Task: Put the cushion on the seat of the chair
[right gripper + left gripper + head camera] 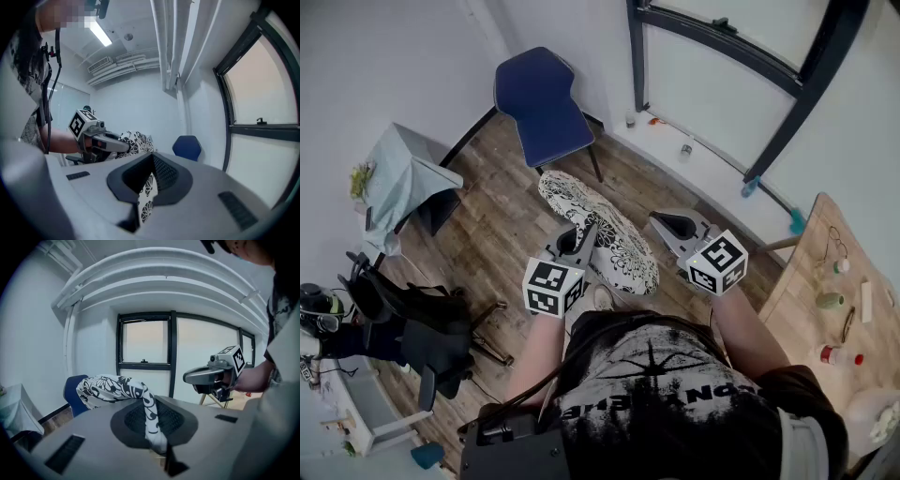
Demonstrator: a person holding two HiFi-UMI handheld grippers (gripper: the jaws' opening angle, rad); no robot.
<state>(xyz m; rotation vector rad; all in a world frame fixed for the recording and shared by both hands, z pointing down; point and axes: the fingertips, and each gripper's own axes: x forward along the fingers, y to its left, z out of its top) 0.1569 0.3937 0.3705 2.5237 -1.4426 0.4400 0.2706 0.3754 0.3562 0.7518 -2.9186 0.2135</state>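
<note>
A round black-and-white floral cushion (602, 231) hangs above the wooden floor, held between both grippers in front of me. My left gripper (579, 240) is shut on its near-left edge, and the fabric runs out of the jaws (149, 420). My right gripper (667, 225) is shut on a fold of the same cushion (146, 196) at its right edge. The blue chair (542, 105) stands farther ahead by the white wall with its seat bare. It also shows behind the cushion in the left gripper view (71, 393) and in the right gripper view (187, 147).
A small table draped in pale green cloth (401, 176) stands at the left, with a black office chair (417, 330) nearer me. A wooden table (811, 281) with bottles is at the right. Small items lie along the wall under the dark window frame (741, 56).
</note>
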